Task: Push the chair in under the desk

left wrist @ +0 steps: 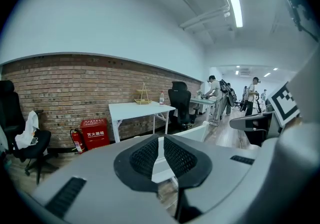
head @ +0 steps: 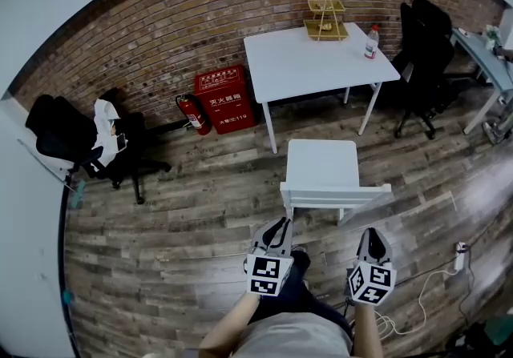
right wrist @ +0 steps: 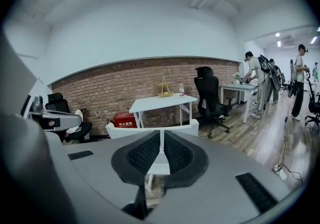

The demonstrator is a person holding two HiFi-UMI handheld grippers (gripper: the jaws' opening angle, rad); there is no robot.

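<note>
Brick wall (head: 160, 36) is backing a white desk (head: 313, 60), and the white chair (head: 322, 168) is standing pulled out on the wooden floor (head: 184, 252) in front of it, backrest facing the person. The left gripper (head: 278, 225) and right gripper (head: 371, 235) are hovering just behind that backrest, jaws clenched on nothing.

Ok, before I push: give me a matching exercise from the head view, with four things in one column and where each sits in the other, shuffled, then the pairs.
Things:
1. white chair
2. bottle
3. red box
4. tiered wire rack

Places:
a. on the floor against the brick wall, left of the desk
b. on the desk, near its right edge
c. on the floor in front of the desk, not under it
d. at the desk's back edge, by the wall

Pairs: 1-c, 2-b, 3-a, 4-d.
</note>
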